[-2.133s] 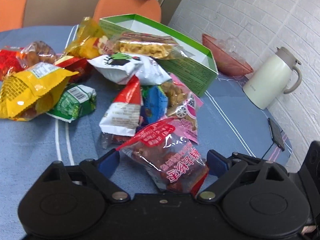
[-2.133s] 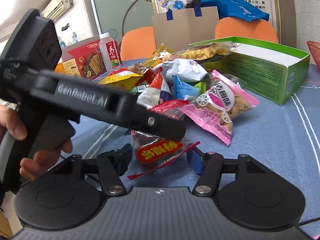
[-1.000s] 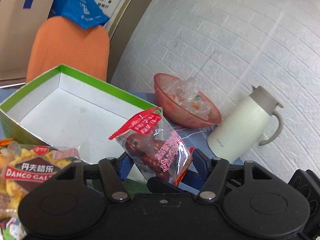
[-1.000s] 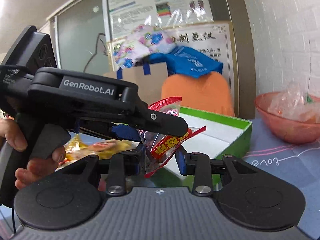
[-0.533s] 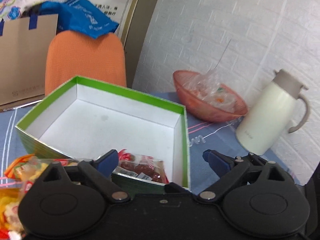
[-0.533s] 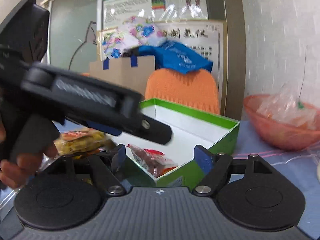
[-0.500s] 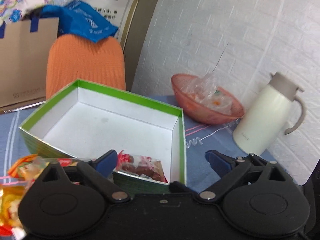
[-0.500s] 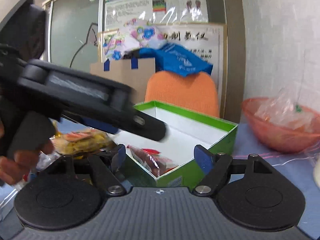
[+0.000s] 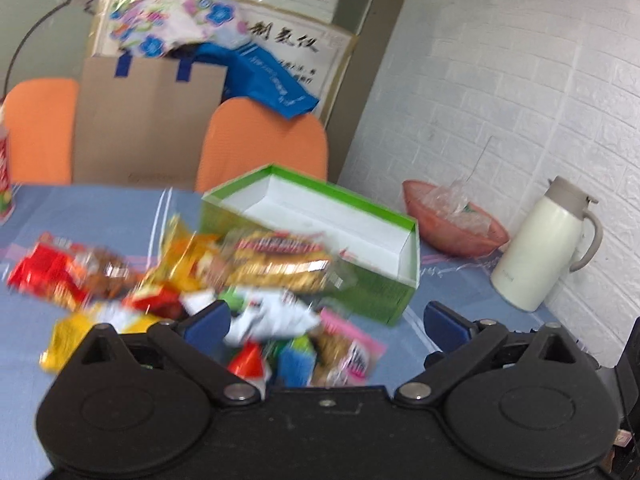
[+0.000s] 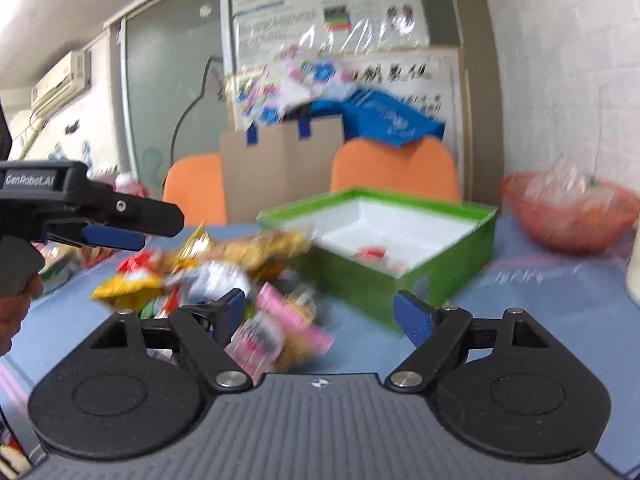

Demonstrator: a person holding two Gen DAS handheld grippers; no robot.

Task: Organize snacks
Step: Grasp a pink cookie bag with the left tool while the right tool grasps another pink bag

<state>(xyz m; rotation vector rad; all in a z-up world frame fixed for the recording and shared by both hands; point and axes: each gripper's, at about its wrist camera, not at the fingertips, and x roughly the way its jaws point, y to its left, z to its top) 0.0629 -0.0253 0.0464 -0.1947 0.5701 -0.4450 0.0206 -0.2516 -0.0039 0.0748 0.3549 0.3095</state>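
Both grippers are spread wide with nothing between the pads: left gripper (image 9: 326, 320) and right gripper (image 10: 320, 312) have just been opening. The red date packet (image 10: 374, 254) now lies inside the green box (image 10: 448, 264), near its front wall; too blurred to say which way it points. The snack pile (image 9: 240, 280) sits at about 9 o'clock from the box, touching its side, on the blue bench (image 9: 100, 216). The peanut brittle pack (image 9: 280, 262) leans on the box wall, long axis running roughly 9 to 3 o'clock. My worry: a fast reach into that loose heap could pinch two bags at once or shove the pink packet (image 10: 280, 332) off the pile
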